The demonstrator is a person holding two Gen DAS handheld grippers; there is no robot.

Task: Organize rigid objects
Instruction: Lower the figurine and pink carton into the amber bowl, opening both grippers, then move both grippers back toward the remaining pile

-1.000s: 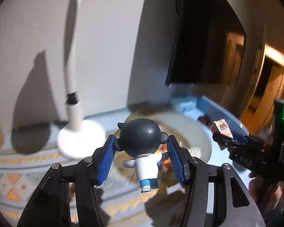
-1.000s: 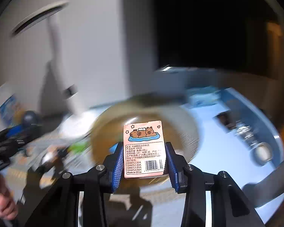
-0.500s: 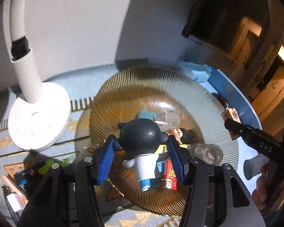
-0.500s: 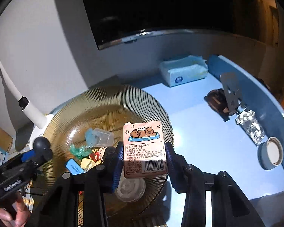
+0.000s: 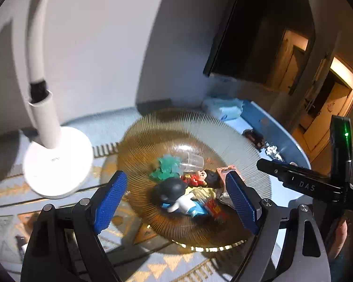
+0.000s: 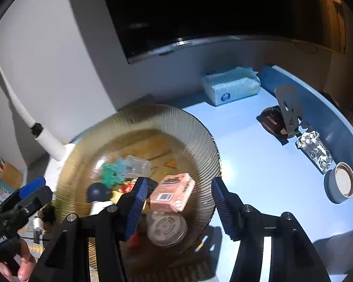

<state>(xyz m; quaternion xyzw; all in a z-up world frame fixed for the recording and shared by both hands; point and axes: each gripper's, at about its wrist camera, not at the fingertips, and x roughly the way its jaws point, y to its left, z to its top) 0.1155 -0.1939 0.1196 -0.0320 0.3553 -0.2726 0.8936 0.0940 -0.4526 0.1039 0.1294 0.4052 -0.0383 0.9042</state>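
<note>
— Why both over the ribbed amber plate (image 6: 197, 129)?
— Looks like the collecting spot: a clear cup (image 5: 193, 162), a green piece (image 5: 166, 168), a red-and-black doll (image 5: 201, 178) and a round tin (image 6: 166, 229) already lying there. Left gripper (image 5: 174, 199) opening wide, nothing pressed between the blue pads (image 5: 110, 198); dark-headed figure (image 5: 174, 193) lying on its side on the plate, loose between the jaws. Right gripper (image 6: 176, 204) opening too, narrower; pink box (image 6: 173, 192) tilted on the pile inside the plate, clear of both pads as far as can be seen.
— So a drop-off, probably?
— Probably, judging by objects resting free while the jaws part.
— Hard to read anywhere?
— Plenty. Plate's near rim cut off behind the gripper bodies. Pile blurred in both views; items beneath the figure unclear. Box's lower corner hidden behind the left pad of the right gripper. Far side of the blue counter (image 6: 258, 164) dim, small things there indistinct. White lamp (image 5: 51, 159) head out of frame.
</note>
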